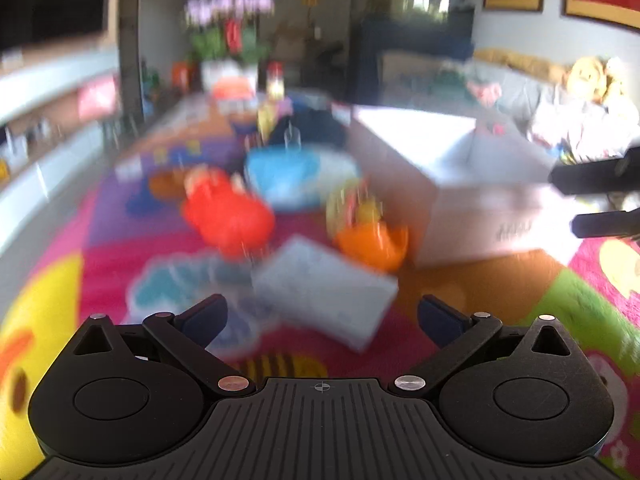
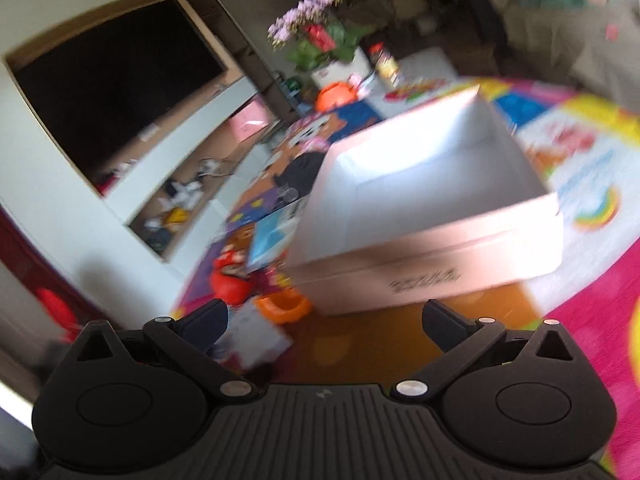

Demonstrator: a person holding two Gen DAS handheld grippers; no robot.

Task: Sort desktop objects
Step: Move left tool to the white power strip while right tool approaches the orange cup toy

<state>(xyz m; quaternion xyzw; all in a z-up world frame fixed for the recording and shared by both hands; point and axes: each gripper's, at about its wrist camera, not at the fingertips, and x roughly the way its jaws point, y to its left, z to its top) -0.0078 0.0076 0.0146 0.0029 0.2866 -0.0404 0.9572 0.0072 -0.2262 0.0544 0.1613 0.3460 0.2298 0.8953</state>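
Both views are motion-blurred. My left gripper (image 1: 322, 316) is open and empty above a pale flat packet (image 1: 324, 288) on the colourful play mat. Beyond it lie a red toy (image 1: 226, 210), an orange bowl-like toy (image 1: 372, 244), a blue and white pack (image 1: 288, 176) and a teal patterned flat piece (image 1: 176, 284). A white open box (image 1: 452, 168) stands to the right. My right gripper (image 2: 324, 318) is open and empty, just in front of the white box (image 2: 432, 216), which looks empty inside. The orange toy (image 2: 282, 306) and red toy (image 2: 232, 284) lie left of it.
The right gripper's fingers (image 1: 596, 196) show at the left view's right edge. A flower pot (image 2: 320, 44), more toys and a dark bundle (image 2: 298, 174) sit farther back on the mat. A TV unit with shelves (image 2: 120, 92) runs along the left.
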